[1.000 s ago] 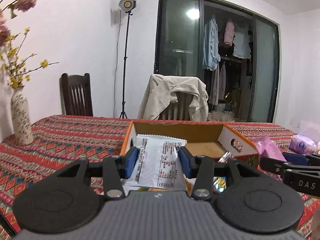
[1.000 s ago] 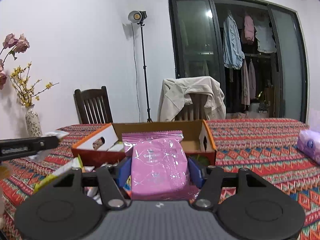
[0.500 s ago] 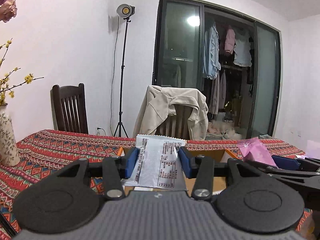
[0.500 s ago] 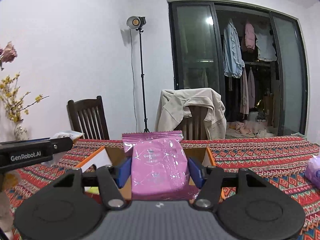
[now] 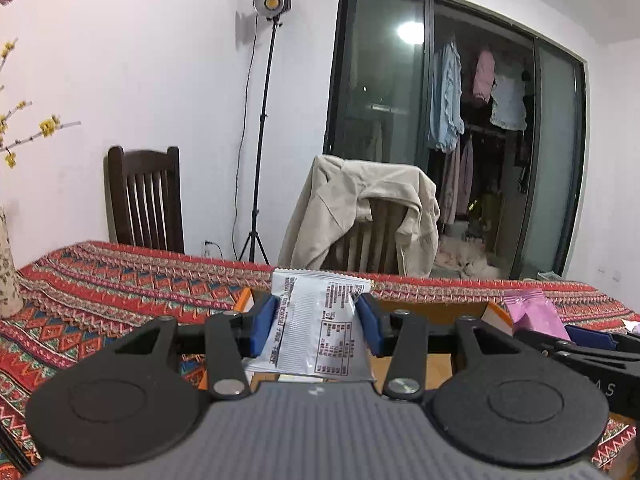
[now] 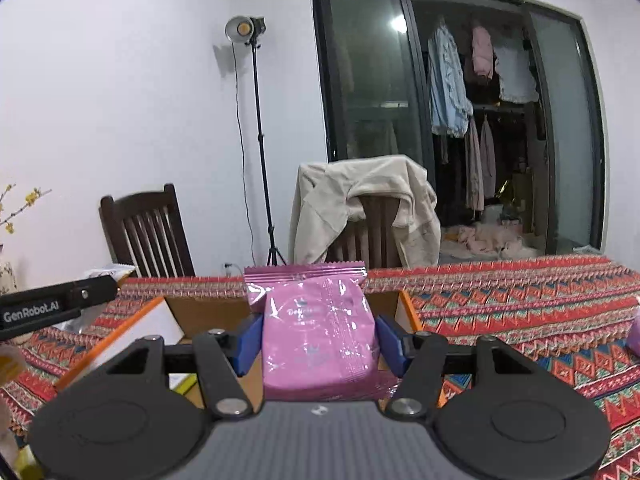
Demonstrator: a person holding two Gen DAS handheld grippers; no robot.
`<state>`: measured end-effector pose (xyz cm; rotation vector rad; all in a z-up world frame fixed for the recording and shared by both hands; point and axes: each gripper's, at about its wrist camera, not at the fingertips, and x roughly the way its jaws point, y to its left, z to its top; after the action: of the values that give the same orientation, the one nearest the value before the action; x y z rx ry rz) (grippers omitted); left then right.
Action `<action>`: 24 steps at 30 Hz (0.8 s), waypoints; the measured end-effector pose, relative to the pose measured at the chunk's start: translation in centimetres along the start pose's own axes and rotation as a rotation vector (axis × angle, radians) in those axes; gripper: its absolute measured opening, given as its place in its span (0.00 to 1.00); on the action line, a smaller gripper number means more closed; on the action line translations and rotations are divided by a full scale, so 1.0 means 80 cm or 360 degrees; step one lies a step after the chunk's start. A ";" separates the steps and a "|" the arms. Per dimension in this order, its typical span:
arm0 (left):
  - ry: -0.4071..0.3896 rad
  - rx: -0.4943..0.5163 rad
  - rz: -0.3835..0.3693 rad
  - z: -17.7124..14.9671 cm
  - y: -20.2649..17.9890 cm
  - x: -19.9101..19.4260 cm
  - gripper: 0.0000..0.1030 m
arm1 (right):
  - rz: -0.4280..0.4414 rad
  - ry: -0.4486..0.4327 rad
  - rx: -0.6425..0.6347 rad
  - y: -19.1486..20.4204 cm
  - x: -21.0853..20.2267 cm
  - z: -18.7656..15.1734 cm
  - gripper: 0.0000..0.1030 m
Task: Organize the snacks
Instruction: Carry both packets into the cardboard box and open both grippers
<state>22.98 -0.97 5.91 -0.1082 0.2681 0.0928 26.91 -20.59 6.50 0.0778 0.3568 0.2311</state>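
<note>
My left claw (image 5: 316,326) is closed on a silver-white snack packet (image 5: 316,328), the blue pads (image 5: 262,324) pressing its two side edges so it stands upright between them, printed back facing me. My right claw (image 6: 318,338) is closed the same way on a puffy pink snack packet (image 6: 318,330), which bulges between the pads and fills most of the gap. Both packets hang over the near part of the open cardboard box (image 6: 192,312) with orange edges, which sits on the counter (image 6: 520,304) under its patterned red cloth. In the left view my other claw's pink packet shows off to the right, so the two loads are close side by side.

I judge the step to be setting both packets down into the box. To do it well I should lower each one until its bottom edge is below the box rim before easing the pads apart. The foil is slippery and light, so a release from high up could tip a packet over the wall. I would keep the claws apart enough that the packets do not knock each other.
</note>
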 end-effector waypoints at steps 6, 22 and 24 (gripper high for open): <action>0.0036 0.0025 0.0014 -0.011 0.004 0.005 0.48 | -0.0008 0.0062 0.0001 0.000 0.016 -0.010 0.60; -0.0021 -0.0036 0.0053 -0.013 0.014 -0.012 1.00 | 0.0033 0.0015 0.0018 -0.004 -0.008 -0.015 1.00; -0.0019 -0.0031 0.0050 -0.012 0.013 -0.014 1.00 | 0.0035 0.0009 0.0017 -0.003 -0.010 -0.013 1.00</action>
<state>21.54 -0.14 5.22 -0.1228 0.2568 0.1276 25.85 -21.01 5.77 0.0916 0.3627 0.2513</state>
